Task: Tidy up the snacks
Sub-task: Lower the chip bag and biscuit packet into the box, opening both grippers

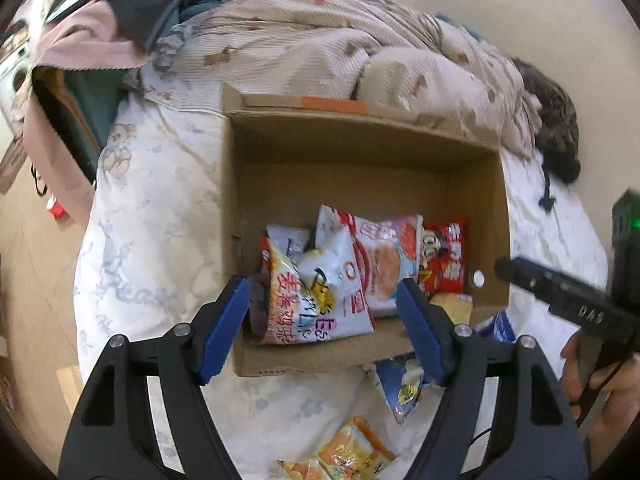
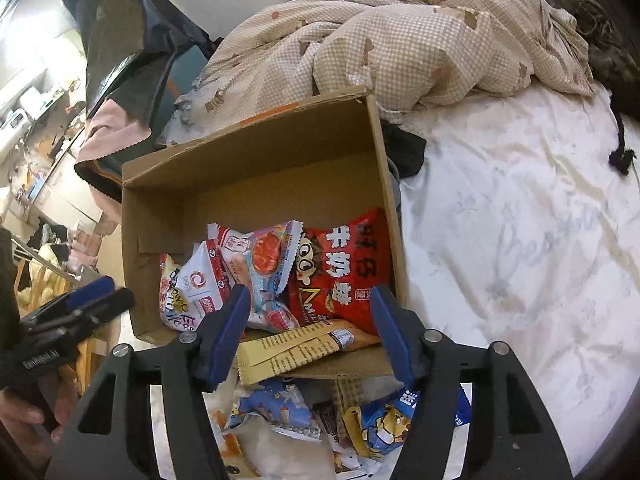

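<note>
Both our claws hang wide and empty over the cardboard box [image 2: 256, 148] on the bed [image 2: 520, 220]. Loose snack packets [image 2: 380, 424] lie just near of it; we'd drop the right claw [image 2: 308, 328] low and pinch one by its edge.

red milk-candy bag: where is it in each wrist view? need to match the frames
Left wrist: red bag right of centre, in the cardboard box, by its right wall, partly hidden behind a pale packet.
Right wrist: red bag just right of centre, against the box's right wall, above the yellow packet.
Shared landmark: the pale packet with the red-orange disc, directly left of the red bag in both.
</note>
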Demonstrator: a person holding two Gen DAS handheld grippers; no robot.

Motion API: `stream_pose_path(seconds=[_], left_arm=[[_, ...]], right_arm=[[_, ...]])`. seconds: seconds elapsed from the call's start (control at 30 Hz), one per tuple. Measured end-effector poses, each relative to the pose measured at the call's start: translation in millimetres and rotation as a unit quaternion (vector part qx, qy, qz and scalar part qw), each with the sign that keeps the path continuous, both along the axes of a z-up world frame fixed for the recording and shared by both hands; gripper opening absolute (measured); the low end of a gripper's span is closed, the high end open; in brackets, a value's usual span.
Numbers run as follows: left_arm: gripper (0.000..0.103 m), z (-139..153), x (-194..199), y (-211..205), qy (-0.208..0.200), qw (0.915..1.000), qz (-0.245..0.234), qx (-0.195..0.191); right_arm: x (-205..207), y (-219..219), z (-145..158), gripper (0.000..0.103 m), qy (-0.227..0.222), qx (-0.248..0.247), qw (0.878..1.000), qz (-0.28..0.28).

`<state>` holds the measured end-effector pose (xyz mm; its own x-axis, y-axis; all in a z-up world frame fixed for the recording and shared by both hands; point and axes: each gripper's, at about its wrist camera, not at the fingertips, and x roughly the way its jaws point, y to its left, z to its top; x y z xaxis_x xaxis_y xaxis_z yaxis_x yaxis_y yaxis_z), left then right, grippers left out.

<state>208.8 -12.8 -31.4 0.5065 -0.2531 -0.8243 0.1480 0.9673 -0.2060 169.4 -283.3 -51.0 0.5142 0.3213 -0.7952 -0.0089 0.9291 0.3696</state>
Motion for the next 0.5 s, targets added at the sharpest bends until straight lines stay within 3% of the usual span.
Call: stream_pose_path(seconds=[0.1, 0.23, 0.5], left_arm=[[0.074, -3, 1, 7, 0.008, 0.9998, 0.013, -0.010], [0.074, -4, -1, 3, 0.011, 0.9998, 0.011, -0.011], [0.074, -4, -3, -1, 0.007, 1.0000, 0.007, -0.002]], right_arm=[[2, 5, -7, 0.065, 0.021, 0.007, 1.000, 0.020], [-1, 26, -16, 0.065, 0.048, -0.063, 0.994, 0.070], [-17, 30, -9, 0.063, 0.051, -0.103, 0.988, 0.106]])
